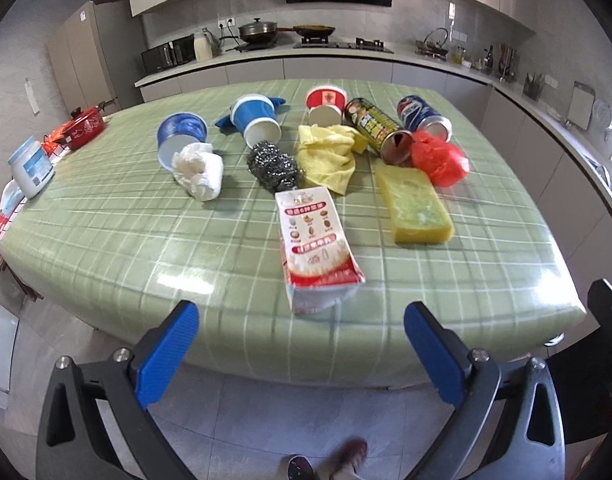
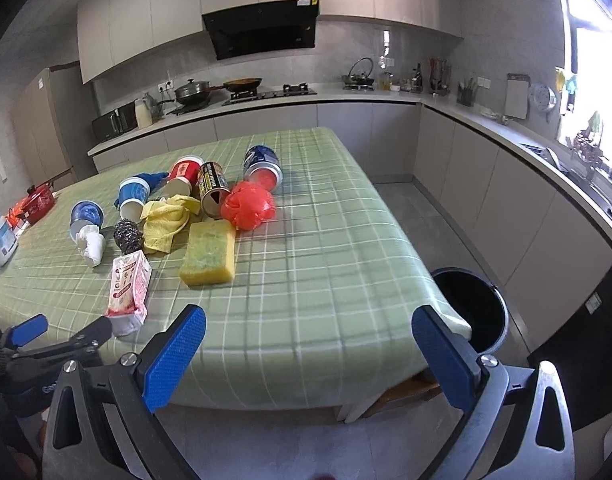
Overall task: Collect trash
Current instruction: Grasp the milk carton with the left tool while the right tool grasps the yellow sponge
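Trash lies in a cluster on the green checked table (image 1: 126,240). It includes a red-and-white carton (image 1: 315,244) nearest me, a yellow sponge (image 1: 415,208), a red plastic bag (image 1: 437,158), a crumpled tissue (image 1: 198,172), steel wool (image 1: 272,164), a yellow cloth (image 1: 327,156), paper cups (image 1: 258,118) and two cans (image 1: 379,130). My left gripper (image 1: 301,309) hangs open off the table's near edge, in front of the carton. My right gripper (image 2: 309,313) is open too, empty, over the near edge. A black bin (image 2: 471,308) stands on the floor at the table's right corner.
A white jar (image 1: 30,168) and a red pot (image 1: 86,126) sit at the table's left end. Kitchen counters (image 2: 485,120) run along the back and right walls. Grey floor lies between the table and the right-hand cabinets. A person's shoe (image 1: 345,456) shows below.
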Tool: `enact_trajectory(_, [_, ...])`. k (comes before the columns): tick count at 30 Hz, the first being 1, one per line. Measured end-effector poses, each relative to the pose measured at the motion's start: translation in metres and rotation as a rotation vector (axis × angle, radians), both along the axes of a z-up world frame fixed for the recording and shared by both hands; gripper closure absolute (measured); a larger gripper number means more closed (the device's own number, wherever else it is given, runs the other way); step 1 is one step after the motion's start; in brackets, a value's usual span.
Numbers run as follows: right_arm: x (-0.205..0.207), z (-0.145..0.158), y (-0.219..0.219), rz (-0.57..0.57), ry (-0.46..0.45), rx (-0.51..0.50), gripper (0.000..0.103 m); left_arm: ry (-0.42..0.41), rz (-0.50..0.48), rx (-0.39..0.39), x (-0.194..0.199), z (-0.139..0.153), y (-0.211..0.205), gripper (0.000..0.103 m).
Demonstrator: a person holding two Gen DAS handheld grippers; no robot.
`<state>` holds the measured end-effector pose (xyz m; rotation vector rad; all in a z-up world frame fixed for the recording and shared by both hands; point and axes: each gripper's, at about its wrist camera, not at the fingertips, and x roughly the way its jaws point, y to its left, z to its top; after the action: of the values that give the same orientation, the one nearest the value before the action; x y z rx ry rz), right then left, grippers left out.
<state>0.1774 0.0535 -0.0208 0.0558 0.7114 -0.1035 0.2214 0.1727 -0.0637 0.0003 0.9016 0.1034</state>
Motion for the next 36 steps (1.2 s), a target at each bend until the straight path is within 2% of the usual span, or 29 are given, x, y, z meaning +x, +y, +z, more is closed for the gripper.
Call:
enact_trajectory(5, [0.035,-0.014,0.005,0.062,-0.003,-0.003,0.000,0.016,0.039,0.001,0.027,-0.022,0.000,0.001])
enact_trajectory(11, [0.074,-0.029,0.013,0.124,0.020,0.011,0.000,0.038,0.080,-0.002,0.046,-0.039,0.004,0.008])
enact_trajectory(19, [0.107,-0.049,0.037,0.133,0.055,0.052,0.000,0.029,0.069,0.015,0.063,-0.045,0.022,0.009])
enact_trajectory(23, [0.123,-0.059,0.053,0.117,0.069,0.061,0.000,0.016,0.031,0.006,0.074,-0.046,0.034,0.009])
enact_trajectory(26, [0.135,-0.067,0.063,0.110,0.074,0.054,0.000,-0.004,-0.015,-0.004,0.082,-0.047,0.042,0.019])
enact_trajectory(28, [0.144,-0.072,0.070,0.105,0.075,0.046,0.000,-0.004,-0.041,-0.015,0.087,-0.049,0.045,0.032])
enact_trajectory(31, [0.155,-0.080,0.078,0.102,0.091,0.040,0.001,0.002,-0.074,-0.042,0.093,-0.054,0.051,0.046])
enact_trajectory(36, [0.169,-0.092,0.085,0.105,0.120,0.033,0.011,-0.019,-0.100,-0.075,0.099,-0.053,0.059,0.049])
